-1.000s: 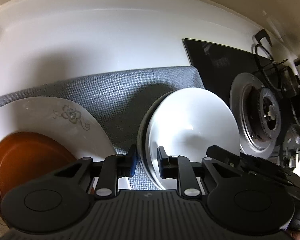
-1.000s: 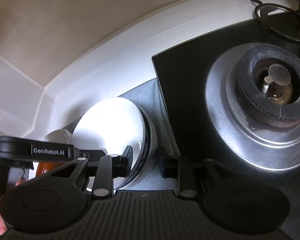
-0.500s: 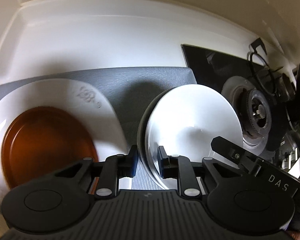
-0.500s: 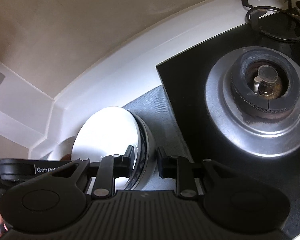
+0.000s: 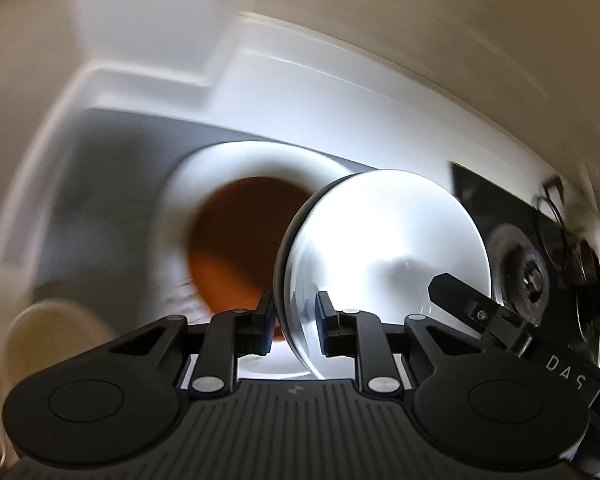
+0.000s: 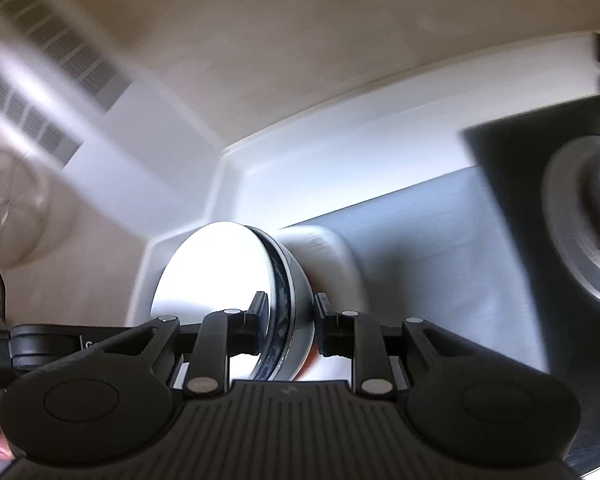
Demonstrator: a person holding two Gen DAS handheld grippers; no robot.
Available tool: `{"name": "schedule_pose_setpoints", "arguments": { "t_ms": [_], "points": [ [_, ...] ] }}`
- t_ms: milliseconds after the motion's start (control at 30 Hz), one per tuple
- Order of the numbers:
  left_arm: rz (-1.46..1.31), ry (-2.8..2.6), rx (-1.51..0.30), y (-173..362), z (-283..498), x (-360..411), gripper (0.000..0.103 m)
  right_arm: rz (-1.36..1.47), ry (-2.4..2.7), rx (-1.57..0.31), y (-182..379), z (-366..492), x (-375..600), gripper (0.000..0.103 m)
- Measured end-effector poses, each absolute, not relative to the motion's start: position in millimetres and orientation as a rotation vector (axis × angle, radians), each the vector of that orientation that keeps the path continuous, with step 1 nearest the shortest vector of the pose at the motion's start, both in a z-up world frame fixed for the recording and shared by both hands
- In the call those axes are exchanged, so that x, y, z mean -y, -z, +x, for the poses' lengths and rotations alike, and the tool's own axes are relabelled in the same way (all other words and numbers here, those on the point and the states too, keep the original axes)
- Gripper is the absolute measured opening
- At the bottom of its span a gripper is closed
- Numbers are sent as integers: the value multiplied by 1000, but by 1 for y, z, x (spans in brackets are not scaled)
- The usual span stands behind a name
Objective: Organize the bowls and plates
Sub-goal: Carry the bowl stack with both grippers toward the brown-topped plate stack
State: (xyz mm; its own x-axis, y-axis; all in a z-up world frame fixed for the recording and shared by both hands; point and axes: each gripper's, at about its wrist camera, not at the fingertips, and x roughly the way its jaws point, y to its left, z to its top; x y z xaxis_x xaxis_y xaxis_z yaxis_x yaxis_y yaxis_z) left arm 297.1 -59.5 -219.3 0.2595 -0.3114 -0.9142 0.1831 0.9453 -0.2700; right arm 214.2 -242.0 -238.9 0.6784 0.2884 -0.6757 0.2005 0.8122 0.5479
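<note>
I'm gripping the white bowl [image 5: 384, 256] from both sides: my left gripper [image 5: 293, 322] is clamping its rim on one edge, and my right gripper [image 6: 288, 322] is clamping the opposite edge, where the bowl's [image 6: 220, 276] dark patterned outside is showing. The bowl is hanging tilted above the grey mat [image 5: 112, 184] on the counter [image 5: 340, 96]. Behind it, an orange plate [image 5: 236, 240] is lying on a larger white plate [image 5: 204, 172]. The stove burner [image 6: 584, 224] is sitting off to the right.
</note>
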Motion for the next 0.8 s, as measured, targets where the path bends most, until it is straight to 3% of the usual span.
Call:
{"name": "schedule_pose_setpoints", "arguments": {
  "t_ms": [500,800],
  "points": [
    [-295,18,-1309,196,265,-119,23,498,-436,-981,218,261,77,26],
    [-330,-24,-1427,244,268,-152,23,409,-454,-1075,257,256,38,26]
  ]
}}
